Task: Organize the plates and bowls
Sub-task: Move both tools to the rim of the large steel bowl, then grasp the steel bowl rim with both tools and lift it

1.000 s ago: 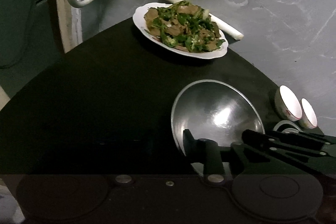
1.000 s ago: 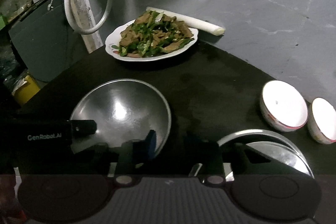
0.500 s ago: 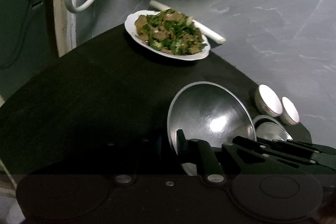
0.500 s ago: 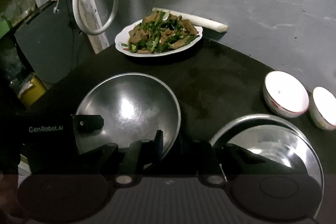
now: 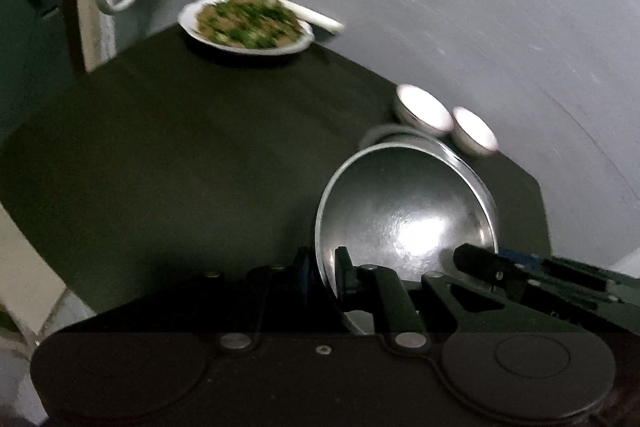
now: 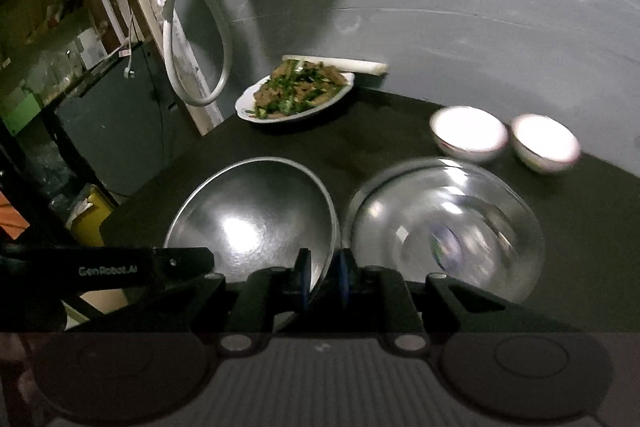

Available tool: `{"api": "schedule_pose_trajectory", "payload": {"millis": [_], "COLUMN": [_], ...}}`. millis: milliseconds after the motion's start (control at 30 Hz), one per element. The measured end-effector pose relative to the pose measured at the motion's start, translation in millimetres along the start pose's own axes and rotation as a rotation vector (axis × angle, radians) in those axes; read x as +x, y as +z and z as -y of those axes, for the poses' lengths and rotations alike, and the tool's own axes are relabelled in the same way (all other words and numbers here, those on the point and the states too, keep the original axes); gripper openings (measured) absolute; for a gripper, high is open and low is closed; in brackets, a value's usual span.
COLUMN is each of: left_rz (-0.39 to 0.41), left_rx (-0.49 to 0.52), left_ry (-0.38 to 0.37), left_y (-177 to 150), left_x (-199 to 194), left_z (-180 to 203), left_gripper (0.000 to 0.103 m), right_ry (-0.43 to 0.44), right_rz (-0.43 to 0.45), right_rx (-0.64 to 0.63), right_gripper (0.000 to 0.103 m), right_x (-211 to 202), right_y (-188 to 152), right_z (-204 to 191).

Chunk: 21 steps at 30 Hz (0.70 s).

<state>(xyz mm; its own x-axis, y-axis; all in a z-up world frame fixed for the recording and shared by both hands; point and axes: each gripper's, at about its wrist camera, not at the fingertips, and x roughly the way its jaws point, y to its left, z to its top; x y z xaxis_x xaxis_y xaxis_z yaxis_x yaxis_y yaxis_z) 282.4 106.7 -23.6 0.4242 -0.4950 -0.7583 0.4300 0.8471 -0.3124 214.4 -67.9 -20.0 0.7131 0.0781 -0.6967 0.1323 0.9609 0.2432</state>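
dim | motion blur | fisheye edges | glare on white bowls [image 6: 468, 133]

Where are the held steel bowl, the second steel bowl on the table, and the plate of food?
held steel bowl [image 6: 260, 215]: right wrist view, inner wall.
second steel bowl [image 6: 448, 223]: right wrist view, blurred inside.
plate of food [image 6: 296, 91]: right wrist view, on the food heap.

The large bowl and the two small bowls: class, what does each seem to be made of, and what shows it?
Large bowl: likely steel, polished; it mirrors a bright glare. Small bowls: probably glazed ceramic; white and glossy, though blurred.
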Motion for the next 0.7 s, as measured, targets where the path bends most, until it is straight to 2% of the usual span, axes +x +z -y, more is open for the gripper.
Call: {"api": "schedule_pose_trajectory", "payload": {"millis": [200, 400, 567, 700], "left_rz": [-0.016, -0.058, -0.087, -0.091], "left_rx": [0.042, 0.017, 0.031, 0.038], "left_ry": [0.026, 0.063, 0.085, 0.089], "left_y": [-50, -94, -105, -101], "left_x": [-16, -21, -13, 3], "left_z": [65, 105, 126, 136], "left_gripper": [0.012, 0.012, 0.012, 0.012], "right_ry": [0.010, 0.035, 0.055, 0.067], "right_rz": [-0.011, -0.021, -0.049, -0.073], "right_rx": [0.061, 0.053, 0.058, 0.098], "right_gripper": [0.016, 0.016, 0.016, 0.016], "right_x": [-50, -95, -114, -110], "right_y": [-45, -81, -103, -109], "right_z": [47, 85, 107, 127]}}
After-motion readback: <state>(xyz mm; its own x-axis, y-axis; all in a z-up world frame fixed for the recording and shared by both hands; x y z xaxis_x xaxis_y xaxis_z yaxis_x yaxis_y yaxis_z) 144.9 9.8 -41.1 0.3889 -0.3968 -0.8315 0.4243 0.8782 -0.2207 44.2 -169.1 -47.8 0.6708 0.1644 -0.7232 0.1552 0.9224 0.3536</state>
